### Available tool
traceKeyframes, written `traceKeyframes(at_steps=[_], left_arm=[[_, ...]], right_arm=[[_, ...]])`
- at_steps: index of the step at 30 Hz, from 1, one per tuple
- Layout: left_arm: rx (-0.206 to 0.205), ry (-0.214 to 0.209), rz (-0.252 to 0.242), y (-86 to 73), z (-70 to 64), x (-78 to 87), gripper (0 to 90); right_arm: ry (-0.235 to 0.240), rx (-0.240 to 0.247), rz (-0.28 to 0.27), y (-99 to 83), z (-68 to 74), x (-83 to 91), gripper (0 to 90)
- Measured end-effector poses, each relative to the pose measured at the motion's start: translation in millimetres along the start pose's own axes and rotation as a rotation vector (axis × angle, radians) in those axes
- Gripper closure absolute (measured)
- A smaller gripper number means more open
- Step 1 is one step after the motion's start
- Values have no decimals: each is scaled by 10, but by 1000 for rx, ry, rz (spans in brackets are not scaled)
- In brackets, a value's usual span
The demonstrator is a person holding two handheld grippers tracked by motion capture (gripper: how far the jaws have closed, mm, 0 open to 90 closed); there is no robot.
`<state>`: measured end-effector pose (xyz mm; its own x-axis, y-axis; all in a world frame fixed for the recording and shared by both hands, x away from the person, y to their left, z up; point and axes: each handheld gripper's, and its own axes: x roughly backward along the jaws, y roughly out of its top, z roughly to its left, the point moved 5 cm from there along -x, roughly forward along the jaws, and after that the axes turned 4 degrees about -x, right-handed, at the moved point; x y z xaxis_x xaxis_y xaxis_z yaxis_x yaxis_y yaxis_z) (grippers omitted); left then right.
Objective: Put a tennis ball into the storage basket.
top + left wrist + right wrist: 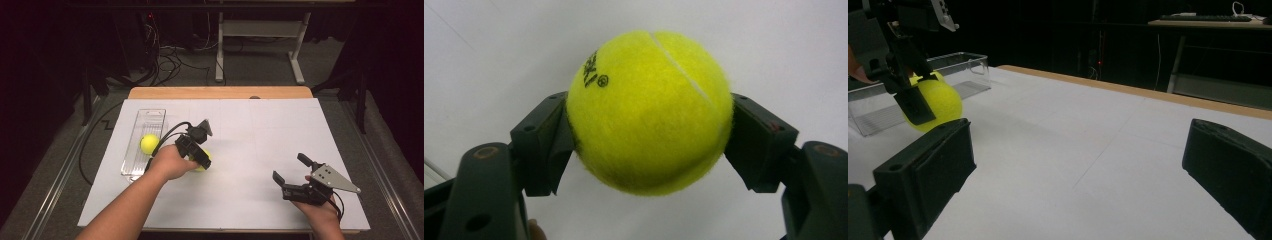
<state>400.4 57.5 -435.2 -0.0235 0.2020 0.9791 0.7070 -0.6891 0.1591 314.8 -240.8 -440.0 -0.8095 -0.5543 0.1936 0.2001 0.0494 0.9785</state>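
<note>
The left gripper (200, 159) is clamped on a tennis ball (649, 112): in the left gripper view both black jaws press against its two sides, and the white table surface (250, 150) lies behind it. In the high view this ball sits just beside the right long edge of a clear plastic tray (131, 155), in the left half of the table. From the right gripper view I cannot tell if the ball touches the table or hangs a little above it.

There are two tennis balls. The second ball (149, 143) lies inside the tray, near its middle. There is one tray and there are two grippers.

The right gripper (292, 172) is held low near the front right part of the table, well apart from the tray, and its jaws are wide apart with nothing between them. Between the two grippers the white surface is bare, so there is open room in the middle and toward the far wooden edge (220, 92). The wall of the tray stands between the held ball and the ball inside. Behind the table are cables (165, 60) on the floor and a white desk frame (260, 40).
</note>
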Motion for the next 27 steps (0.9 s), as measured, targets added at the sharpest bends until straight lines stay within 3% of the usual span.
traceKeyframes(at_steps=[27], left_arm=[[-52, -10, 49, -199, -188, 57, 272]], right_arm=[[1, 0, 1, 0, 6, -2, 7]])
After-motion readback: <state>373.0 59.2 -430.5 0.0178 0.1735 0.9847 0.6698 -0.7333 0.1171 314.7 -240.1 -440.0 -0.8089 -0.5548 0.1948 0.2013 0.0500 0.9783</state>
